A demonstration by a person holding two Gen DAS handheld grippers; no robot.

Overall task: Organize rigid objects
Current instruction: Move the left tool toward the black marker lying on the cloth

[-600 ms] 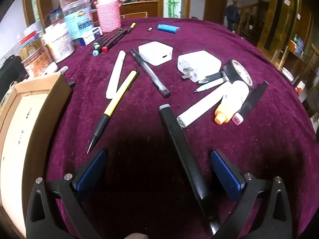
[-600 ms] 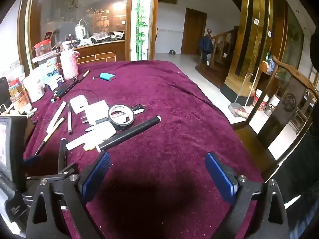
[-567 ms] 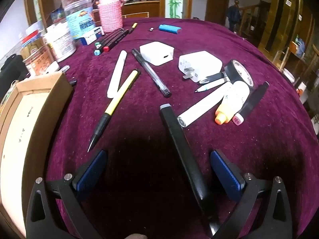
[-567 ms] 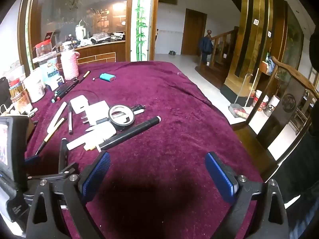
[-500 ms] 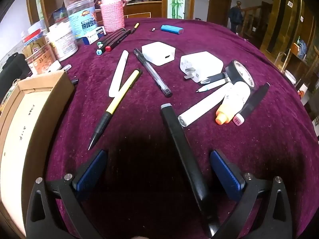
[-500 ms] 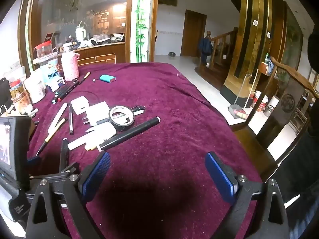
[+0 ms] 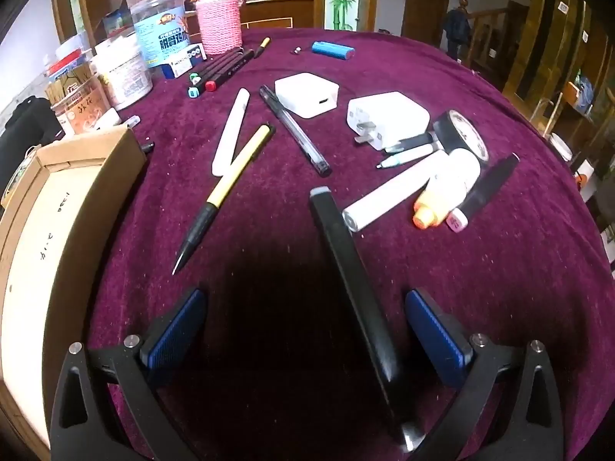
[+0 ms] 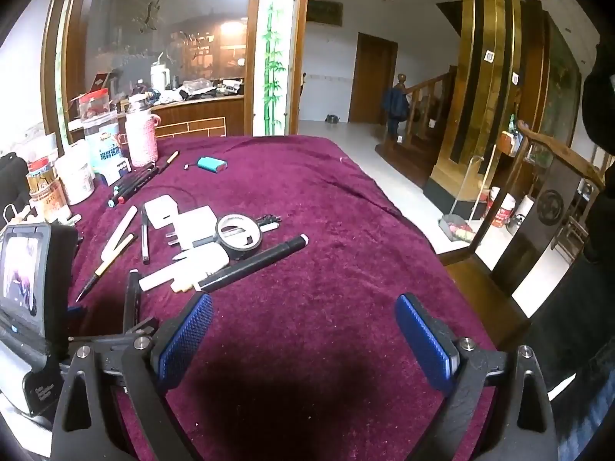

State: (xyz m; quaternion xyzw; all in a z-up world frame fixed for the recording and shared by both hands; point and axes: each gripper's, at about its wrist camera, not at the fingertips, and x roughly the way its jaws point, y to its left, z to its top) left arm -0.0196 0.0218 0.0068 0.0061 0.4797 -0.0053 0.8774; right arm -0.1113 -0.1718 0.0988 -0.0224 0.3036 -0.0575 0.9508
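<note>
The left gripper (image 7: pixel 305 322) hangs low over the purple tablecloth (image 7: pixel 519 269) with its jaws spread wide and nothing held. A long black marker (image 7: pixel 348 265) lies on the cloth between the blue pads (image 7: pixel 175 324), nearer the right-hand pad and not touching either one; its grey cap end points away from the camera. A cardboard box (image 7: pixel 77 207) sits at the left edge of the left wrist view.

The right gripper (image 8: pixel 303 334) is likewise fully open and empty, over a bare patch of cloth. The left tool body shows at the left edge of the right wrist view.

Beyond the left gripper:
- A yellow pen (image 7: pixel 226 192) with a black tip lies diagonally, just beside a white pen (image 7: pixel 230 130).
- A clear pen (image 7: pixel 294 130) lies to their right.
- A white tube (image 7: pixel 388 196), an orange-capped bottle (image 7: pixel 446 188) and a second black marker (image 7: pixel 486 190) lie side by side at right, closely packed.
- A roll of black tape (image 7: pixel 461 134) rests at the far end of that group, over two small pens (image 7: pixel 407 151).

Further back are two white chargers (image 7: pixel 386 117), set apart from each other. Behind them lie a row of dark markers (image 7: pixel 221 71) and a blue lighter (image 7: pixel 332 50). At the far left edge stand several jars (image 7: pixel 159 27) and a pink knitted bottle (image 7: pixel 219 23).
</note>
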